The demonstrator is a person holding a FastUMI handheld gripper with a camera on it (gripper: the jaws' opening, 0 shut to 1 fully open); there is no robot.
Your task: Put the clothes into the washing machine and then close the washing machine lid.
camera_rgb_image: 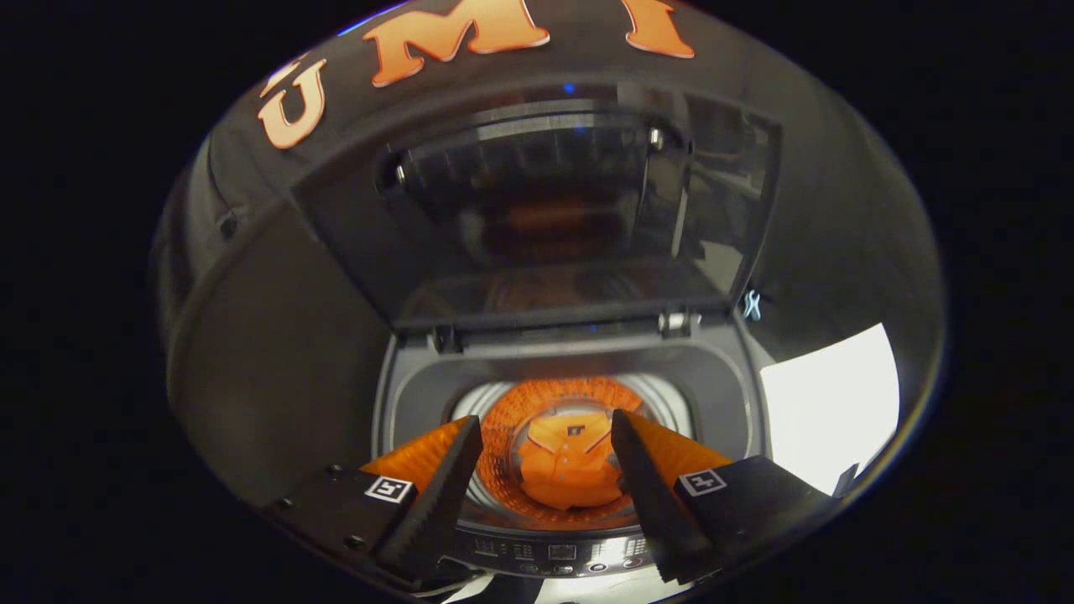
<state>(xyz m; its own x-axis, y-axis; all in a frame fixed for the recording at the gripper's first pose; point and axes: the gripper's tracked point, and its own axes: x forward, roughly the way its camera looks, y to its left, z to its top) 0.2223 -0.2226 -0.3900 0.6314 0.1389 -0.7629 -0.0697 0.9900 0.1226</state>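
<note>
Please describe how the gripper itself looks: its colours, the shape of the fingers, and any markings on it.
The gripper has two black wedge-shaped fingers with ribbed inner faces and orange outer sides. Each finger sits on a black block that carries a small square black-and-white marker. Small screws show on the left block. The fingers are open above the washing machine.

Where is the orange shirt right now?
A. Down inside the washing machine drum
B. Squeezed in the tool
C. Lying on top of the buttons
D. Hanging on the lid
A: the orange shirt lies at the bottom of the drum, seen between the open tool's fingers, which hold nothing, and the lid stands up behind.
</note>
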